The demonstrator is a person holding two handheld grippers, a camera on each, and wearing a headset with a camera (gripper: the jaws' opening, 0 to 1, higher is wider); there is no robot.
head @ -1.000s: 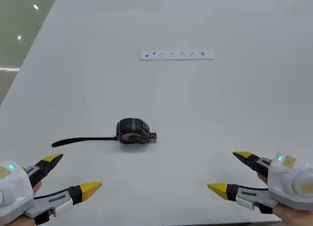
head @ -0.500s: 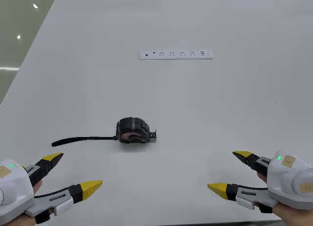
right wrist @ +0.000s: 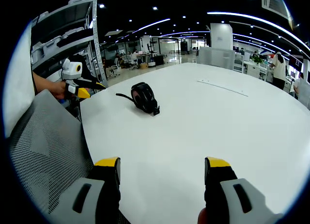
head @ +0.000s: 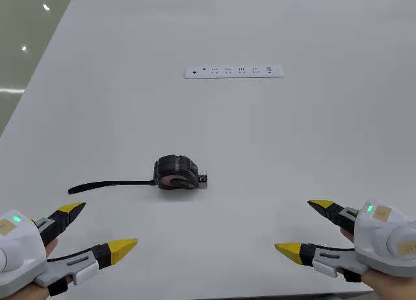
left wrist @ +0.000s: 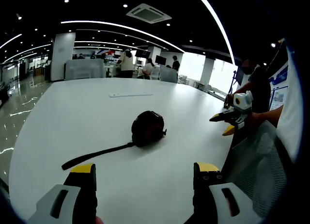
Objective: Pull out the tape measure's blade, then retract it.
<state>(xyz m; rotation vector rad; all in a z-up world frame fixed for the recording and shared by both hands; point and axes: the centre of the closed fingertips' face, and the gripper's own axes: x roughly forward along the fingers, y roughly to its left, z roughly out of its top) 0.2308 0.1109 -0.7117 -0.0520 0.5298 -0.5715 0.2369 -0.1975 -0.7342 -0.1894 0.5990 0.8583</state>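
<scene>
The white table was broad and matte, with glossy floor past its left edge, in an open office with strip lights and shelving. A power strip lay far back. The tape measure sat mid-table, its strap trailing left. The left gripper and right gripper hovered near the front edge, jaws spread, holding nothing.

head view high, looking down; gripper views low, both facing tape measure
</scene>
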